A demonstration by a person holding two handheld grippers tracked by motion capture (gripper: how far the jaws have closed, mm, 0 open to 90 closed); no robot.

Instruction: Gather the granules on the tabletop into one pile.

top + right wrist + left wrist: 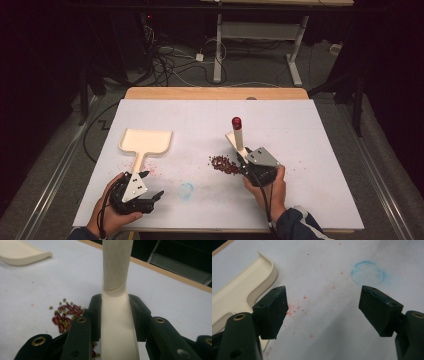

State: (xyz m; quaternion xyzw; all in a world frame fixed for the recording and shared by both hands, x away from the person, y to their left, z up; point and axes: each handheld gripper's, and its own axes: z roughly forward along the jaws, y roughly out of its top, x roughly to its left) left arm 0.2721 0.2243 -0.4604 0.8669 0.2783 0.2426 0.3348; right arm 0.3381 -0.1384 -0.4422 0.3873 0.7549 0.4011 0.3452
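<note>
A cream dustpan [146, 141] lies flat at the left of the white table cover [300, 130], its handle pointing toward me. My left gripper [152, 184] rests just beyond the handle's end and stands open with nothing between its jaws. In the left gripper view [323, 300] the dustpan [234, 295] lies beside the left jaw. My right gripper [245, 162] is shut on a cream hand tool [238, 134] with a red tip that points up and away. A small pile of red and green beans [224, 164] lies just left of that gripper. In the right gripper view [116, 310] the tool [116, 270] runs between the jaws, the beans [65, 315] at their left.
A pale blue ring mark [186, 190] sits on the cover between my hands, seen ahead of the right jaw in the left gripper view [368, 273]. Faint red specks dot the cover. The wooden table edge [215, 93] runs along the back; cables and desk legs lie on the floor beyond.
</note>
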